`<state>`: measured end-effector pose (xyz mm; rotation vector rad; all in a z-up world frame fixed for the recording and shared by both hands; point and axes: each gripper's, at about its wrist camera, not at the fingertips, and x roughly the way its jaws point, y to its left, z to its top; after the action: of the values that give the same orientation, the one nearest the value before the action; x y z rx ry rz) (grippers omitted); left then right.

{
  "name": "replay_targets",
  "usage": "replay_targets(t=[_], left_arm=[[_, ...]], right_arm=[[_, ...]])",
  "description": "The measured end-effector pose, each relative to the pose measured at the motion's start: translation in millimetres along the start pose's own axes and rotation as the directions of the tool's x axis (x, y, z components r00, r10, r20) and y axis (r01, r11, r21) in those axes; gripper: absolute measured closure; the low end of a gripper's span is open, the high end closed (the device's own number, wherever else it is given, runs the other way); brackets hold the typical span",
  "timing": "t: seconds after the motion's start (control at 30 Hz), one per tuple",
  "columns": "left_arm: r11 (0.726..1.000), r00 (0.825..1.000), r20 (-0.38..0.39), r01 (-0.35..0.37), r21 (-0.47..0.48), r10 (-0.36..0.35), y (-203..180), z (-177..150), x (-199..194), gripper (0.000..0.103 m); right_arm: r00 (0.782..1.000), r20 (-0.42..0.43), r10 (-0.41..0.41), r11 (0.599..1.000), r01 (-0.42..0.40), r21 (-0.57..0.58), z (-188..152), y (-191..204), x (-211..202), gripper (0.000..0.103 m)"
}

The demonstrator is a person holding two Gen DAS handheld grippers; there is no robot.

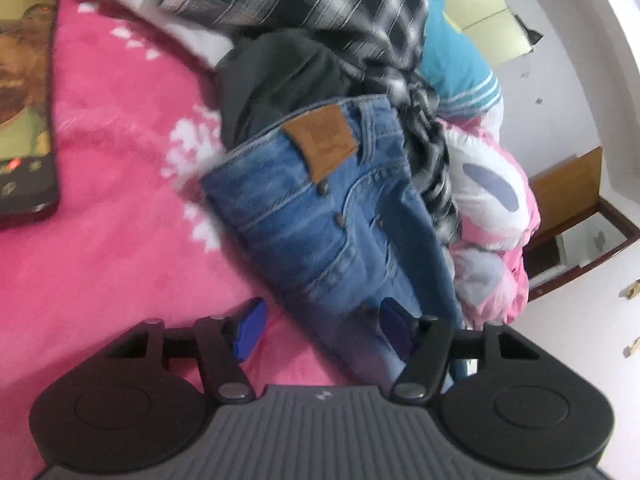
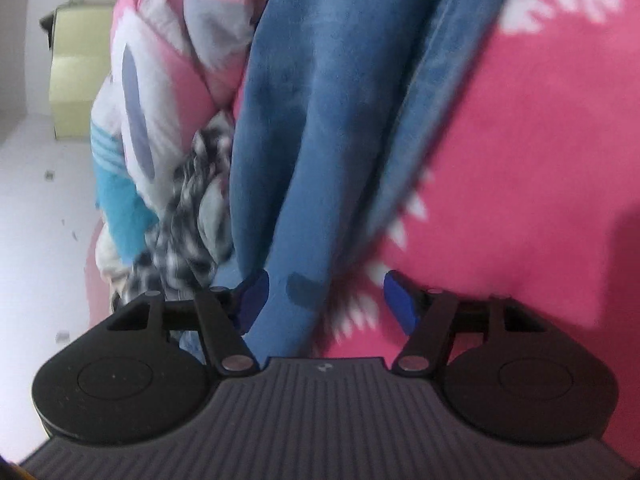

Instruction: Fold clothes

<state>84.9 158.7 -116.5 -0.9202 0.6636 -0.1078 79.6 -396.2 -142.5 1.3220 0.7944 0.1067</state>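
You are looking at a bed [image 1: 120, 240] covered by a bright pink fleece blanket with white snowflake shapes. On it lie folded blue jeans [image 1: 320, 216], a dark phone [image 1: 26, 108] with a lit screen well apart at the edge, and a heap of clothes [image 1: 304, 28] beyond the jeans.

Left of jeans [image 1: 320, 216]: open pink blanket [image 1: 120, 240], phone [image 1: 24, 100] at far edge. Right: blocked by plaid shirt [image 1: 432, 168] and quilt [image 1: 492, 216].

Soft even indoor light, heavy motion blur on fabrics, fisheye bending at edges, faint shadows
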Motion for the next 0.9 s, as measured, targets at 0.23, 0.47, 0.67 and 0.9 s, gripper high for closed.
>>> replay_targets(t=[0.23, 0.47, 0.67, 0.9], left_arm=[[0.999, 0.995, 0.094, -0.026, 0.040, 0.023, -12, -3, 16, 0.037], [0.995, 0.991, 0.094, -0.096, -0.040, 0.099, -19, -1, 5, 0.065], [0.999, 0.994, 0.100, -0.053, 0.001, 0.052, -34, -14, -42, 0.068], [0.996, 0.998, 0.015, -0.059, 0.063, 0.059, -2, -58, -97, 0.066]], right_arm=[[0.985, 0.168, 0.043, 0.994, -0.059, 0.096, 19, -10, 20, 0.072], [0.962, 0.259, 0.085, 0.994, -0.100, 0.046, 10, -12, 14, 0.095], [0.940, 0.310, 0.141, 0.990, -0.127, -0.065, -9, 8, -36, 0.096], [0.962, 0.256, 0.092, 0.991, -0.064, -0.116, -47, -30, -107, 0.094]])
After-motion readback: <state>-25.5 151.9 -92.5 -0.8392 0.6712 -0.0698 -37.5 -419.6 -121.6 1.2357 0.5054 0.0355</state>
